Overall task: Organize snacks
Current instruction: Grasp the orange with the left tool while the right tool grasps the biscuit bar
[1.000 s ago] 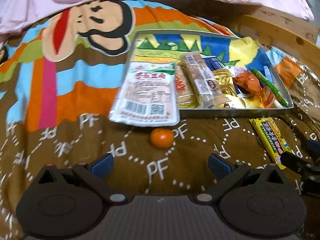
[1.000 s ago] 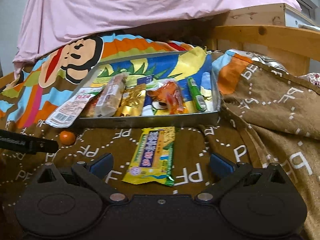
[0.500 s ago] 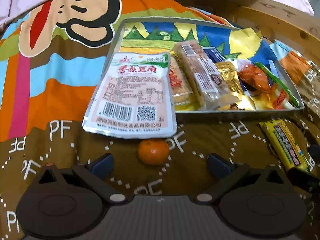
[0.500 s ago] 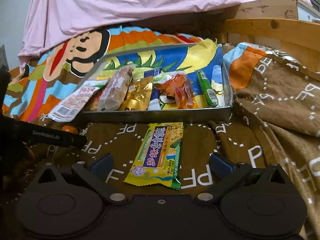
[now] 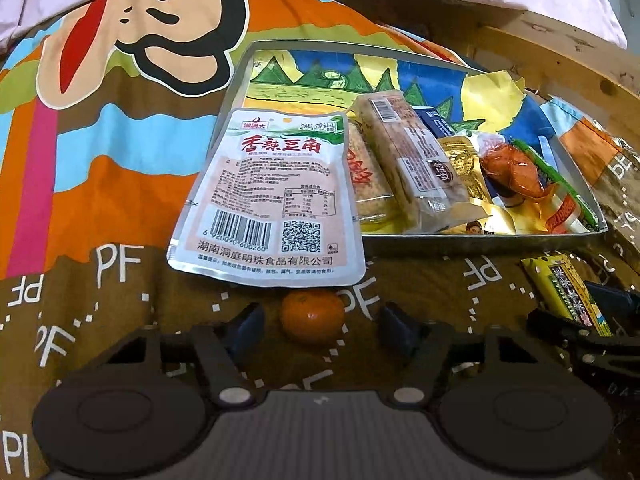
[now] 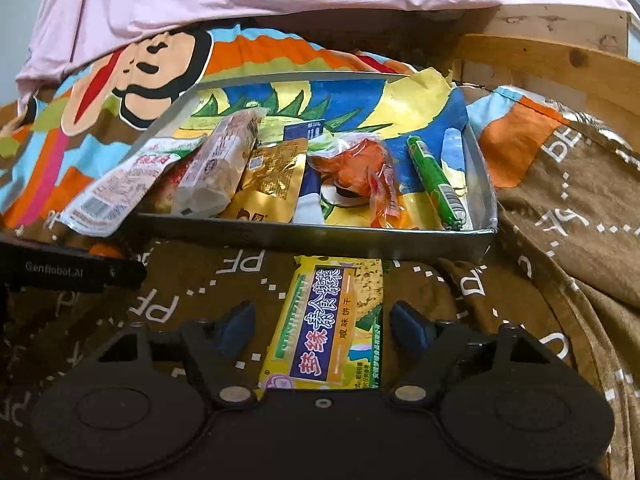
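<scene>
Orange mandarin (image 5: 312, 316): soft, rolls; left gripper (image 5: 320, 320) jaws closing astride it, not touching. Yellow biscuit pack (image 6: 332, 320), brittle, at 12 o'clock: right gripper (image 6: 324, 320) jaws closing astride; pinch its long edges.

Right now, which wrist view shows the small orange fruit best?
The left wrist view: the orange fruit sits whole on the blanket between the closing left gripper fingers, not yet touched. In the right wrist view it is hidden behind the left gripper's dark body.

Left tool (image 5: 318, 326): angled downward, jaws closing around the small orange (image 5: 312, 315), pads not touching. Right tool (image 6: 322, 326): angled downward, jaws closing astride the yellow biscuit packet (image 6: 326, 330).
</scene>
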{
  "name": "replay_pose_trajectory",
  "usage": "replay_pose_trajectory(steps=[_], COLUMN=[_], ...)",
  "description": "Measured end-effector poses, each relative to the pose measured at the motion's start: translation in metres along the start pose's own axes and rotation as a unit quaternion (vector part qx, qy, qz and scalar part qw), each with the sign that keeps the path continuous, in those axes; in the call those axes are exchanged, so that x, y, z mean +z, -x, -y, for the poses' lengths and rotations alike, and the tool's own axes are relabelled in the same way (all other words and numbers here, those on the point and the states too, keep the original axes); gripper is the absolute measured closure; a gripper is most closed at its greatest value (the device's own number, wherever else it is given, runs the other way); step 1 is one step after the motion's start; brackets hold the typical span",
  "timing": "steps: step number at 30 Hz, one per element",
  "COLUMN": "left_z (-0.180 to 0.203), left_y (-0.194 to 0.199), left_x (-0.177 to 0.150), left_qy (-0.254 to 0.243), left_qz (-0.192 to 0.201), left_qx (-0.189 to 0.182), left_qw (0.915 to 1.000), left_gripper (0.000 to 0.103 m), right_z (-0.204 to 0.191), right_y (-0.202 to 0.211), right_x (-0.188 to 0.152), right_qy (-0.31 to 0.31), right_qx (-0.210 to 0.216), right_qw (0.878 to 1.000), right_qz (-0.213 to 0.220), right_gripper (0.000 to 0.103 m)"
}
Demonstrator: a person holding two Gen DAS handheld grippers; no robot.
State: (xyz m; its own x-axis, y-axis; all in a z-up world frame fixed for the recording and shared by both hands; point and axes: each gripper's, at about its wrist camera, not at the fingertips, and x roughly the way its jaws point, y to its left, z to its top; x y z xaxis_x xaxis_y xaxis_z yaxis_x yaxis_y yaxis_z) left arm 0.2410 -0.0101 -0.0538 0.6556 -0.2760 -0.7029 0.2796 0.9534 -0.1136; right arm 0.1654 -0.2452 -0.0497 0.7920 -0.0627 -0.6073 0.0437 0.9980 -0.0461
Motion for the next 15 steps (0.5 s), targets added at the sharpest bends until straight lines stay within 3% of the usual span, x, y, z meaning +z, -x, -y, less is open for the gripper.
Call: replay_pose_trajectory(steps=[7,15], left_z=[0.002,0.002], left_y=[0.003,0.016], left_x=[-0.002,-0.005], left_qy=[-0.003,0.013], left_qz=[0.007,0.007], left_qx=[0.011,0.006], left_qw=[0.9999,0.9999], left_gripper=[0.066,0.067], right_z=[-0.001,-0.005], right_y=[0.001,0.005], right_x=[-0.001,-0.003], right_qy=[0.003,0.007], right_qx=[-0.014,-0.01], right_qw=[1.0,1.0], right_qz=[0.001,-0.002], right_gripper=[0.04,0.049])
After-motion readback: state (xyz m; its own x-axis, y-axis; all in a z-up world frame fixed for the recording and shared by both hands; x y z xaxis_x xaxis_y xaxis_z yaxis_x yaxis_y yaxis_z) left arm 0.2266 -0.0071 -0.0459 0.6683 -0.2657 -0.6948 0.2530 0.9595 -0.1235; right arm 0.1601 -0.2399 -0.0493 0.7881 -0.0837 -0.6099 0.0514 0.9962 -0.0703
